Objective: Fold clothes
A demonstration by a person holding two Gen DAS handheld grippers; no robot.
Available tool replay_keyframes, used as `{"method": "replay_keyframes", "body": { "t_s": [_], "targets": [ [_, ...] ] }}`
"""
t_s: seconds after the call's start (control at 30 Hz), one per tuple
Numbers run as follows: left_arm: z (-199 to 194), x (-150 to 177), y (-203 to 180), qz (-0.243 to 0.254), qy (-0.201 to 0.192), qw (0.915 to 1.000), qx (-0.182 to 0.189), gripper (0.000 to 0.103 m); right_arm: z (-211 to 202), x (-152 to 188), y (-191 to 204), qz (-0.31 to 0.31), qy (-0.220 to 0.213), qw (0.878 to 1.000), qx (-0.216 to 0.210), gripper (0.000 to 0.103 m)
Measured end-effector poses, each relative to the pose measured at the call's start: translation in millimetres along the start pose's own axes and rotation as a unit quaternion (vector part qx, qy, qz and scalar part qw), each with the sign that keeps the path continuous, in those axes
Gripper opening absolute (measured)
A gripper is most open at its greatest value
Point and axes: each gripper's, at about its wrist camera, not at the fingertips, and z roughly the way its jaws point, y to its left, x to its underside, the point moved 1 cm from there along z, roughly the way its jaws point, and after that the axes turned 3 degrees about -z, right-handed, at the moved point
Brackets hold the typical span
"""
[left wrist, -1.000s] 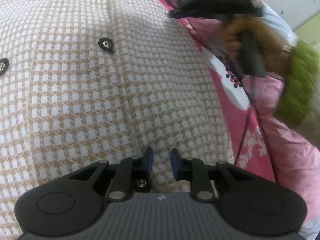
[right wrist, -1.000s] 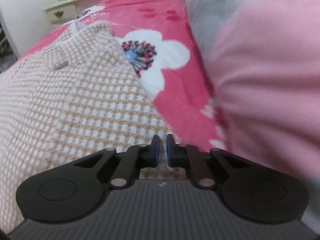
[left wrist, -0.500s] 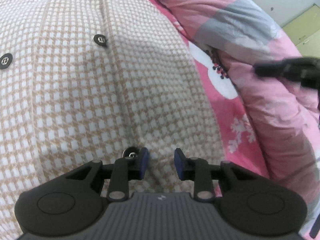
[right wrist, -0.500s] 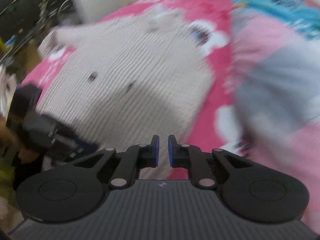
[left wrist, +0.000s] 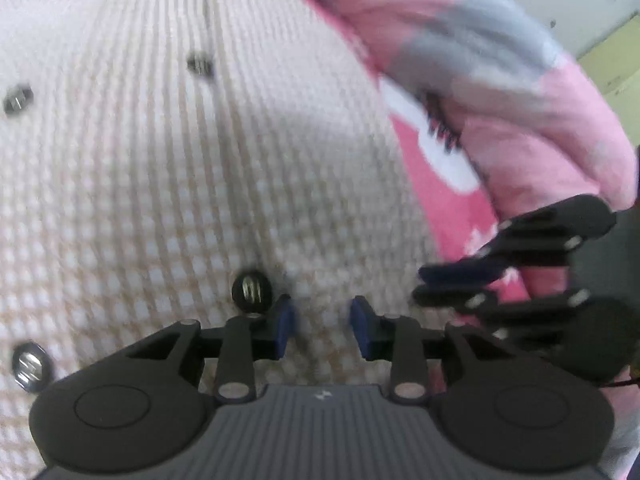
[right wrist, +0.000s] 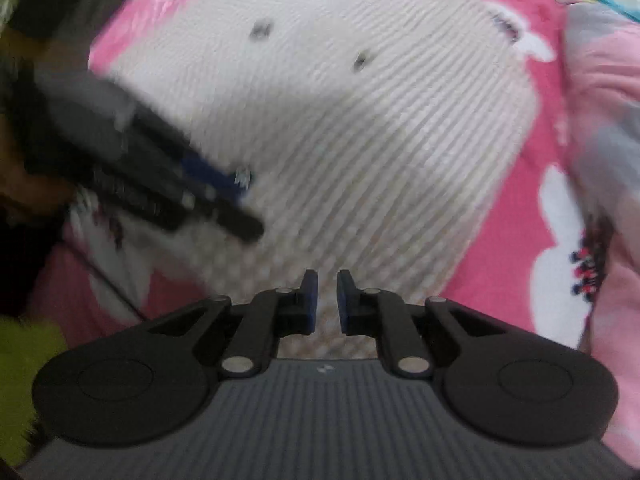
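Left gripper (left wrist: 322,326) low over the checked jacket (left wrist: 180,168), jaws just opening, nothing pinched, likely readying for the hem; right gripper (right wrist: 323,300) nearly closed, empty, over the same edge; jacket spread flat on the pink bedspread (right wrist: 516,216); buttons (left wrist: 252,291) facing up.

Pink floral bed (left wrist: 424,160) — pale wall (left wrist: 568,4) beyond

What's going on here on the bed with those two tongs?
A person is folding a checked button-up garment spread on a pink floral bedspread. The left tongs hover over its near edge beside a button, jaws just opening, nothing between them. The right tongs are nearly shut and empty, over the same hem. No fold is made yet.
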Motion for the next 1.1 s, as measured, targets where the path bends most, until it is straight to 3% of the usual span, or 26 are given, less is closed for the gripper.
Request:
{"method": "replay_keyframes", "body": {
  "t_s": [0.1,0.2,0.3,0.37,0.47,0.57,0.63,0.77,0.8,0.97,1.0,1.03,1.1],
  "targets": [
    [-2.9,0.0,-0.5,0.007,0.000,0.9999,0.007,0.033,27.0,11.5,18.0,-0.074,0.035,0.996,0.020,0.009],
    [-18.7,-5.4,8.7,-0.012,-0.016,0.9997,0.017,0.033,2.9,-18.5,2.0,-0.054,0.033,0.998,0.006,0.009],
    [-50.9,-18.1,34.4,-0.069,-0.045,0.9963,0.022,0.033,-20.2,-56.2,-32.0,0.019,-0.022,1.000,0.000,0.010],
    [-79.1,-31.1,60.1,-0.109,-0.078,0.9909,0.010,0.036,-16.3,-83.6,-47.9,0.043,-0.050,0.998,0.005,0.010],
    [-131.4,-52.6,114.6,-0.181,-0.143,0.9727,-0.028,0.043,5.1,-126.9,-60.0,0.095,-0.071,0.993,-0.008,0.010],
    [-190.6,-68.9,192.5,-0.294,-0.218,0.9276,-0.077,0.047,32.0,-179.0,-58.2,0.147,-0.106,0.982,-0.056,0.011],
    [-229.8,-74.0,250.5,-0.379,-0.251,0.8844,-0.106,0.048,43.0,-208.0,-48.7,0.170,-0.125,0.973,-0.095,0.011],
    [-292.8,-79.1,336.7,-0.459,-0.309,0.8143,-0.176,0.054,78.3,-271.0,-5.6,0.178,-0.142,0.961,-0.160,0.011],
    [-303.7,-79.2,356.4,-0.462,-0.310,0.8074,-0.195,0.056,89.5,-285.6,1.1,0.175,-0.138,0.960,-0.168,0.011],
    [-348.6,-77.8,452.0,-0.449,-0.287,0.7952,-0.290,0.063,136.5,-340.1,33.7,0.153,-0.102,0.966,-0.180,0.011],
    [-350.5,-78.6,466.9,-0.436,-0.269,0.8041,-0.302,0.063,144.0,-343.9,37.5,0.151,-0.092,0.968,-0.180,0.011],
    [-349.4,-78.9,476.7,-0.416,-0.253,0.8181,-0.307,0.063,151.6,-347.6,41.2,0.149,-0.082,0.969,-0.179,0.011],
    [-341.2,-83.0,491.2,-0.360,-0.217,0.8580,-0.295,0.066,161.1,-348.1,50.7,0.144,-0.063,0.972,-0.176,0.011]
  ]
}}
